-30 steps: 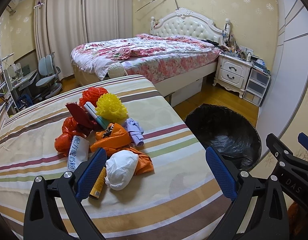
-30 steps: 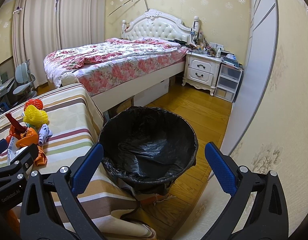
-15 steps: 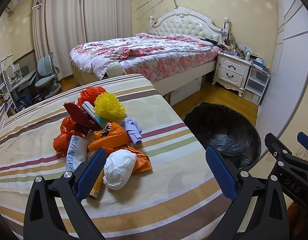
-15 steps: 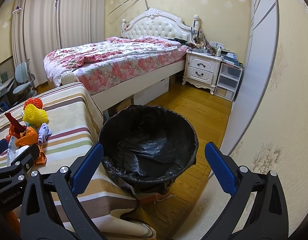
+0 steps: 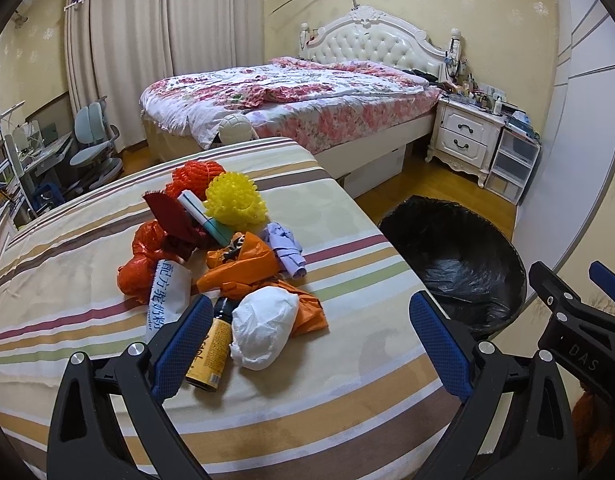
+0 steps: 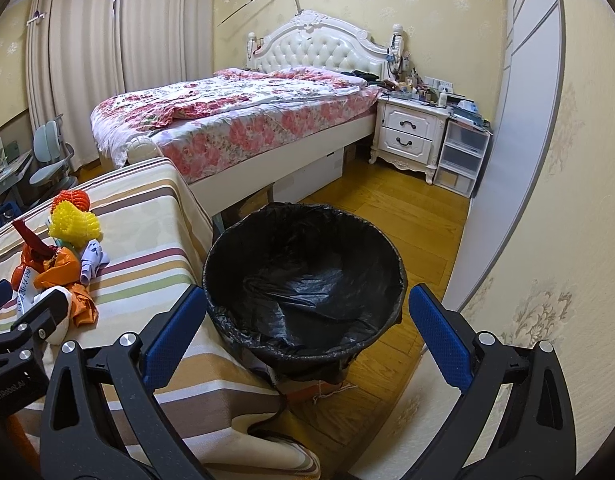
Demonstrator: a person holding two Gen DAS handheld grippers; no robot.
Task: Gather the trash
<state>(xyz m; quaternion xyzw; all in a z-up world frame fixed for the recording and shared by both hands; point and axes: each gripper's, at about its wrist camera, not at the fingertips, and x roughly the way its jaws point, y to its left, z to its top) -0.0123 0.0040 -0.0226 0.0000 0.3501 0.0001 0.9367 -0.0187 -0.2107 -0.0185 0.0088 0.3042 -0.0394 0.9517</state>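
Left wrist view looks over a table under a striped cloth (image 5: 87, 264), with the trash heaped on its middle. At the left of the heap lies a crumpled red-orange bag (image 5: 141, 256) with a white printed wrapper (image 5: 169, 292) leaning on it. Just right of the wrapper a dark bottle with a yellow label (image 5: 211, 346) lies on its side, its base toward the camera and touching the blue pad of the left gripper's near-left finger (image 5: 183, 350). Beside the bottle sits a white crumpled wad (image 5: 263, 326), resting on an orange plastic bag (image 5: 247, 266). Farther back are a dark red scrap (image 5: 169, 214), a white and teal tube (image 5: 205, 216), a red foam net (image 5: 191, 176), a yellow foam net (image 5: 235, 202) and a lilac crumpled piece (image 5: 285, 246). The left gripper (image 5: 311, 344) hangs above the near part of the cloth, fingers spread wide and holding nothing. Off the table's right edge stands the black-lined bin (image 5: 463, 256) on the wooden floor.

Right wrist view shows the same heap at the far left, the table edge, then the bin (image 6: 303, 280) straight ahead, its liner holding no visible trash. The right gripper (image 6: 305, 340) hovers over the bin's near rim, fingers spread wide and gripping nothing. A floral bed (image 6: 235, 120) and white nightstand (image 6: 411, 136) stand beyond.
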